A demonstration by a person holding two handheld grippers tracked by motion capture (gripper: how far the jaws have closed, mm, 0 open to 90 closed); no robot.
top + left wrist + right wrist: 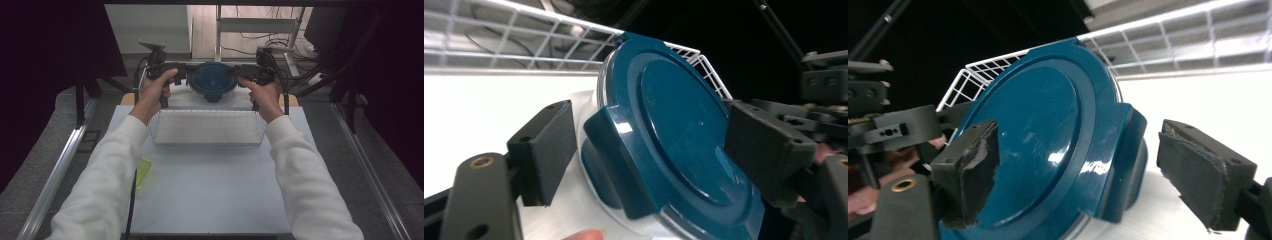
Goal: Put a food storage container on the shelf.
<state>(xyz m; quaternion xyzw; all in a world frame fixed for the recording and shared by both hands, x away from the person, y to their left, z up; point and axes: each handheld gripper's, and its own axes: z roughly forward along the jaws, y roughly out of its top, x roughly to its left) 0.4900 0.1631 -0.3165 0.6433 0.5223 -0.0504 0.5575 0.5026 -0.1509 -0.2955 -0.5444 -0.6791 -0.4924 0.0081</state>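
A round clear container with a dark blue clip lid [212, 79] sits tilted at the far end of a white wire basket [207, 143], its lid facing me. My left gripper [189, 75] is at its left side and my right gripper [235, 75] at its right. In the left gripper view the jaws of the left gripper [656, 150] straddle the lid [674, 125] and one side clip [616, 160], and the left pad [544, 150] stands clear of the clip. In the right gripper view the right gripper [1085, 170] straddles the other clip [1120, 160] the same way, with a gap at its right pad [1203, 172].
The basket rests on a white table [215, 190]. A small yellow-green object [143, 171] lies at the table's left edge beside my left sleeve. Metal rails [60, 170] run along both sides, and cables and a frame [260, 30] stand behind the table.
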